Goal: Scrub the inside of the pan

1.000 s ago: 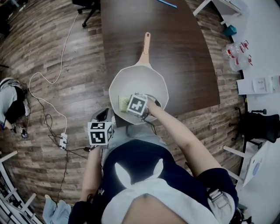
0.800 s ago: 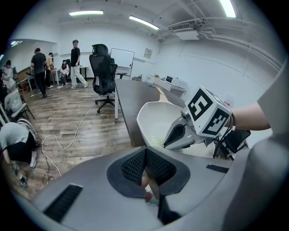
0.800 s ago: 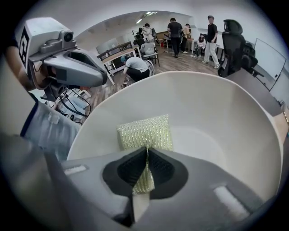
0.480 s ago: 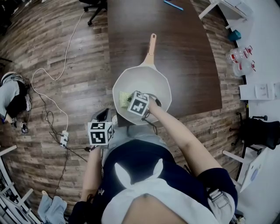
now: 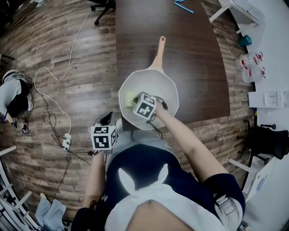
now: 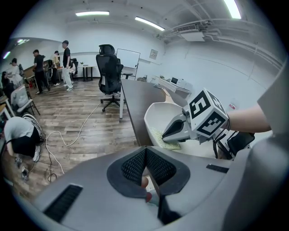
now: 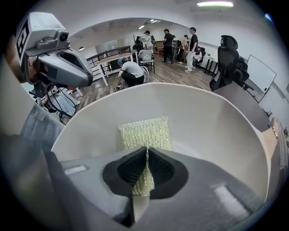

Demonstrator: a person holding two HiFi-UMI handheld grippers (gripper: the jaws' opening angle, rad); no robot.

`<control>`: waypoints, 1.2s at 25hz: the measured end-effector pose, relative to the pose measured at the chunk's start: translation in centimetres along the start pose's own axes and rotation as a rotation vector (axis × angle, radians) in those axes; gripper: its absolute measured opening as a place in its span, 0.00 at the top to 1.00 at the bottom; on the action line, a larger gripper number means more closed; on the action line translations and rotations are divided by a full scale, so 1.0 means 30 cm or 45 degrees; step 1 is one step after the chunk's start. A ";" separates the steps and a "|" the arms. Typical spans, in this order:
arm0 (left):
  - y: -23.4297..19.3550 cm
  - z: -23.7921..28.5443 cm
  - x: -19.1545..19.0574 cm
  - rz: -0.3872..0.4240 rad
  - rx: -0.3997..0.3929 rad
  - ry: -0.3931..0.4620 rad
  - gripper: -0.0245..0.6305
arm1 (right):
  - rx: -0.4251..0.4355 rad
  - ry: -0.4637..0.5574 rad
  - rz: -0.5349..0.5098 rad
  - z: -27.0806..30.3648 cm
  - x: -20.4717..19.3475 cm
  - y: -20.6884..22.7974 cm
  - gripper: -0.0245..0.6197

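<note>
A cream-white pan (image 5: 168,85) with a pale wooden handle (image 5: 159,52) sits at the near edge of a dark table (image 5: 198,67). My right gripper (image 5: 135,102) reaches into it, shut on a yellow-green scrub pad (image 5: 129,98) that lies against the pan's left inner wall. In the right gripper view the pad (image 7: 145,131) runs from between the jaws of the right gripper (image 7: 146,154) onto the pan wall (image 7: 203,117). My left gripper (image 5: 107,118) hangs off the table at the near left, close to the body. Its jaws are shut in the left gripper view (image 6: 145,164), which also shows the pan (image 6: 156,118).
A white cable and a power strip (image 5: 66,143) trail over the wood floor to the left. White desks with small items (image 5: 253,58) stand at the right. A blue pen (image 5: 184,7) lies at the table's far end. An office chair (image 6: 108,63) and several people stand beyond.
The right gripper has slid the scrub pad a little farther from me along the pan's left wall. The left gripper has stayed put.
</note>
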State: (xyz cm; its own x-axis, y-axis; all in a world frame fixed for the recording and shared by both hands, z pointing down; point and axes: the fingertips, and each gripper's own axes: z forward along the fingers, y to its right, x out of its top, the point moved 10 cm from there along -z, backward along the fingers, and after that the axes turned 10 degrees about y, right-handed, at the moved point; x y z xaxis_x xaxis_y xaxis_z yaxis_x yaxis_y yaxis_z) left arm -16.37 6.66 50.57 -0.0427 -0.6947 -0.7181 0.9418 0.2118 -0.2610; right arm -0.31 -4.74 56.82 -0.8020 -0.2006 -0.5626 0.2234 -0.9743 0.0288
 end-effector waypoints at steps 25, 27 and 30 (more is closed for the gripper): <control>0.004 0.033 0.020 0.003 0.002 -0.023 0.96 | -0.215 0.055 0.061 -0.001 -0.018 0.099 0.94; 0.004 0.032 0.018 0.002 0.002 -0.023 0.96 | -0.238 0.043 0.072 -0.001 -0.021 0.102 0.94; 0.005 0.029 0.017 0.001 0.002 -0.021 0.96 | -0.280 0.023 0.087 -0.003 -0.029 0.113 0.94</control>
State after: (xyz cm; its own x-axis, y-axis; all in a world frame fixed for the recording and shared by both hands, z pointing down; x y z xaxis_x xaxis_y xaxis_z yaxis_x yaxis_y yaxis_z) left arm -15.96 5.73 50.73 -0.0365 -0.7056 -0.7076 0.9424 0.2112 -0.2592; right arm 1.19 -7.85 57.31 -0.7714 -0.2612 -0.5803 0.3937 -0.9123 -0.1126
